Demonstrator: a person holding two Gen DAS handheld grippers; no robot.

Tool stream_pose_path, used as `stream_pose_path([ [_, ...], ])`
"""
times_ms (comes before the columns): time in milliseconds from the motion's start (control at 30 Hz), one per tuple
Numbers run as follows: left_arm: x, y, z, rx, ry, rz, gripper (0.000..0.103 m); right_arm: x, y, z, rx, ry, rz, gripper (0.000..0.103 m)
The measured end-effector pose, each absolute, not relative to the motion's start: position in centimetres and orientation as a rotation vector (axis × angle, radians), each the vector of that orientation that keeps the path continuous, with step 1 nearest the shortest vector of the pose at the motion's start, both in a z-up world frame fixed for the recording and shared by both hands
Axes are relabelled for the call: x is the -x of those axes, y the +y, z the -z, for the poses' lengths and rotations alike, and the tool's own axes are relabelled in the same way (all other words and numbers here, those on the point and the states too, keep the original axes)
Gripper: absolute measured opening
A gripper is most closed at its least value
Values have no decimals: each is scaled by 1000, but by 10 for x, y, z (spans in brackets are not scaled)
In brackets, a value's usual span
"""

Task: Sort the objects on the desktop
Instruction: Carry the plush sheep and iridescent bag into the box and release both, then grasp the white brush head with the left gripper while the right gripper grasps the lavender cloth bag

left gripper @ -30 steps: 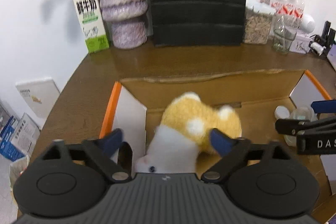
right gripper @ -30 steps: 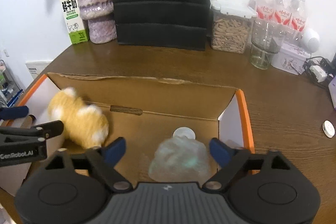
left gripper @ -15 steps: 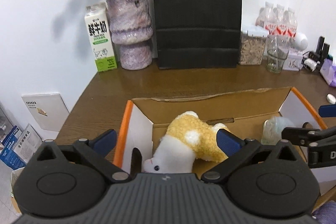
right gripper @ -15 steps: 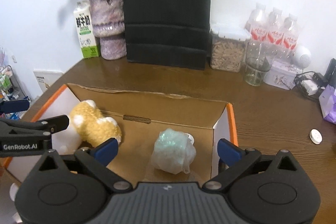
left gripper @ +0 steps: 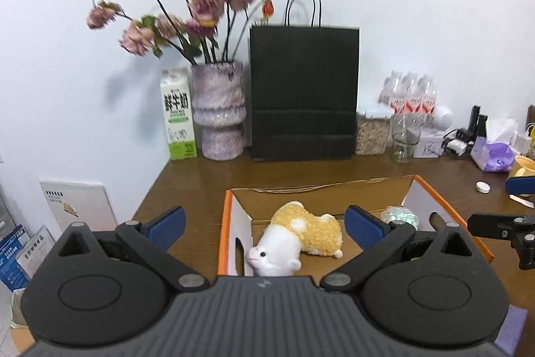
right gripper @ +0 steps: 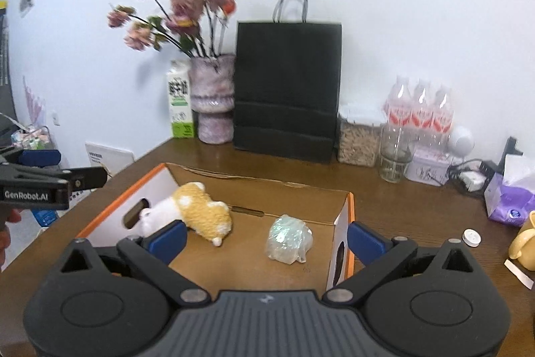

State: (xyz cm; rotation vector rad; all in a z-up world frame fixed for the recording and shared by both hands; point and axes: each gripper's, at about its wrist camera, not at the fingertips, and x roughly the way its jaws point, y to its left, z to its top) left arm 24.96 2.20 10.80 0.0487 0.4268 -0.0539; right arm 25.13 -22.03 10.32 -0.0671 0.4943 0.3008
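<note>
On the floor of the open cardboard box (right gripper: 234,260), toward its left wall, a yellow-and-white plush toy (right gripper: 197,211) lies on its side, its white head (left gripper: 267,255) by the oval hand hole in that wall. Near the right wall, well apart from the toy, sits a crumpled clear plastic wrapper (right gripper: 288,238) with a greenish sheen.

Neither thing touches any fingers. The left gripper (left gripper: 264,225) hangs above and in front of the box with its blue-padded fingers (left gripper: 362,225) spread wide; in its own view the toy shows in the gap between them but lies lower, down in the box. The right gripper (right gripper: 265,240) is likewise spread wide with nothing held, and in its view the wrapper sits in the gap between the fingers, again down on the box floor. Each gripper shows at the side of the other's view.

The box stands on the brown tabletop (right gripper: 401,206) near its front edge, closer to the left edge. Along the back edge, against the white wall, stand a milk carton (left gripper: 177,116), a mottled purple vase (left gripper: 219,109) of pink flowers, a black paper bag (left gripper: 302,92), a clear jar of grain (right gripper: 357,139), a drinking glass (right gripper: 394,156) and three water bottles (right gripper: 421,109). Toward the right edge lie a purple tissue pack (right gripper: 510,199), a small white cap (right gripper: 471,236) and a yellow mug (right gripper: 523,240).
</note>
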Motion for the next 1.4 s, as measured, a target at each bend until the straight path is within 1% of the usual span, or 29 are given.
stream_pose_path([
  [267, -173, 35, -86, -52, 348, 45, 103, -175, -210, -86, 103, 423, -343, 103],
  [433, -136, 47, -63, -30, 360, 10, 103, -138, -200, -62, 118, 418, -349, 103],
  [667, -106, 59, -33, -14, 424, -13, 103, -95, -195, -31, 140, 419, -306, 103],
  [867, -83, 63, -4, 33, 476, -11, 103, -65, -203, -9, 105, 423, -241, 103],
  [1133, -76, 56, 8, -5, 479, 8, 103, -59, -220, 6, 64, 451, -195, 103],
  [1167, -77, 54, 9, -7, 480, 12, 100, -60, -222, 7, 59, 451, -191, 103],
  [1200, -78, 53, 10, -15, 482, 17, 95, -60, -222, 7, 57, 452, -187, 103],
  [1267, -79, 50, 12, -28, 490, 18, 90, -61, -223, 9, 58, 456, -181, 103],
  [1300, -80, 49, 13, -33, 495, 22, 85, -62, -224, 10, 57, 458, -179, 103],
  [1400, -82, 47, 16, -38, 507, 37, 77, -63, -226, 12, 56, 464, -173, 103],
])
